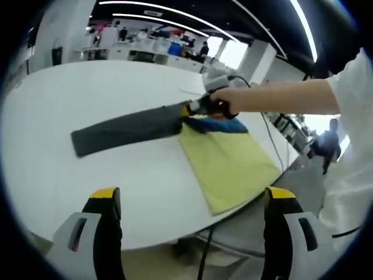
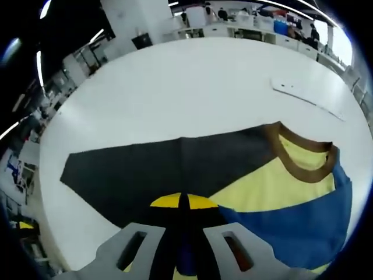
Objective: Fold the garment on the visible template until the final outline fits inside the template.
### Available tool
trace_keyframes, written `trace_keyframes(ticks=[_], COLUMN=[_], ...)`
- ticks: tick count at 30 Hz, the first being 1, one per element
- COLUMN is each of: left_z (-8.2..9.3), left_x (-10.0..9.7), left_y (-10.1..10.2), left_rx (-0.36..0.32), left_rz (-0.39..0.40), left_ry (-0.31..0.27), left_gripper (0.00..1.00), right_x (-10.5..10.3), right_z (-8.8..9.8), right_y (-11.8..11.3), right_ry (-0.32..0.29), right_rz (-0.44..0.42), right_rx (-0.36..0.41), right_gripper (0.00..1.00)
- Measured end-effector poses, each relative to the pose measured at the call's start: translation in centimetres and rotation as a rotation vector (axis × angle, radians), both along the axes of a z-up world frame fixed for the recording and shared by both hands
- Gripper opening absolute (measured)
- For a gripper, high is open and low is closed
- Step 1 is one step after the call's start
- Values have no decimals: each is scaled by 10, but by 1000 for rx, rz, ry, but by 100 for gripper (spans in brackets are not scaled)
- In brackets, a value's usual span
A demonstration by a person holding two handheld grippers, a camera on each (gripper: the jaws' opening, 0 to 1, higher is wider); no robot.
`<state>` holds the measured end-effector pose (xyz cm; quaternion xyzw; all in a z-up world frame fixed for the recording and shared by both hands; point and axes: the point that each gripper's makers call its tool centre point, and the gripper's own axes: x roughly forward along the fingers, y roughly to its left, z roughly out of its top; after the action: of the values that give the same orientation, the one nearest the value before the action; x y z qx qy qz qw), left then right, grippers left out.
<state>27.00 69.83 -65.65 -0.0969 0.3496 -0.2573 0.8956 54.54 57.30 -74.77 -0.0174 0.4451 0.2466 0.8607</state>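
Note:
A garment lies flat on the white table (image 1: 58, 99): a yellow body (image 1: 227, 160), a dark grey part (image 1: 125, 128) stretching left, and a blue part (image 1: 224, 124) by the neck. My right gripper (image 1: 201, 108), held in a person's hand, is down on the garment where grey, yellow and blue meet. In the right gripper view its yellow-tipped jaws (image 2: 183, 201) are shut on the cloth at the seam between the dark grey panel (image 2: 175, 160) and the blue panel (image 2: 309, 227); a brown collar (image 2: 297, 143) edges the yellow (image 2: 274, 181). My left gripper (image 1: 192, 193) hovers open above the near table edge, holding nothing.
A thin white strip (image 2: 303, 93) lies on the table beyond the collar. The garment's yellow hem reaches close to the table's near-right edge (image 1: 256, 195). A dark cable (image 1: 204, 256) hangs below that edge. A person (image 1: 329, 143) stands at the right; desks fill the background.

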Motion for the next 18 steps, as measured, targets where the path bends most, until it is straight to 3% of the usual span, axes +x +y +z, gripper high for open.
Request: trace_keyframes(ticks=[8, 13, 18], left_z=[1, 2, 2], left_x=[1, 2, 0], left_y=[-5, -6, -7], left_rx=[6, 5, 7], left_rz=[-10, -10, -14], left_ry=[-2, -7, -4], left_gripper=[99, 99, 99], right_x=[4, -1, -13], right_z=[11, 16, 18], right_y=[5, -1, -6], right_ry=[-15, -72, -113], right_rz=[3, 118, 189], right_rx=[46, -11, -30], right_gripper=[1, 10, 13])
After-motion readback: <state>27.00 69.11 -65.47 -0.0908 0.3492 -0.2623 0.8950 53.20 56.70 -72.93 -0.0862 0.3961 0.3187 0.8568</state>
